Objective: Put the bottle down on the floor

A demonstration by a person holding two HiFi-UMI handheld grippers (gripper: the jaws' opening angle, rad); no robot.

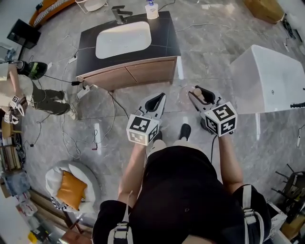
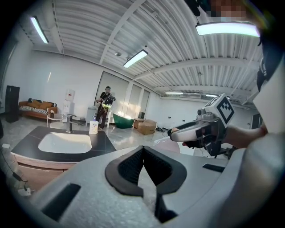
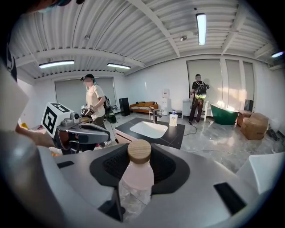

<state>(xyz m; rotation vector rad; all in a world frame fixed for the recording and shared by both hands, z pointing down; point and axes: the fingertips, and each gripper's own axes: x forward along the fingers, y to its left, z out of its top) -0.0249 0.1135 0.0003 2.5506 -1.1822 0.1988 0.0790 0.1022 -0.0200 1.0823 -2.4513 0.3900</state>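
A clear plastic bottle with a pale pink shoulder and a round wooden cap sits between the jaws of my right gripper, which is shut on it. In the head view the same cap pokes out of the right gripper, held at waist height over the grey marble floor. My left gripper hangs level beside it; its jaws stand shut with nothing between them. Each gripper shows in the other's view: the right gripper and the left gripper.
A dark vanity with a white sink and a soap dispenser stands ahead. A white bathtub is at the right. Cables trail across the floor. A person stands at the far left, a beanbag behind.
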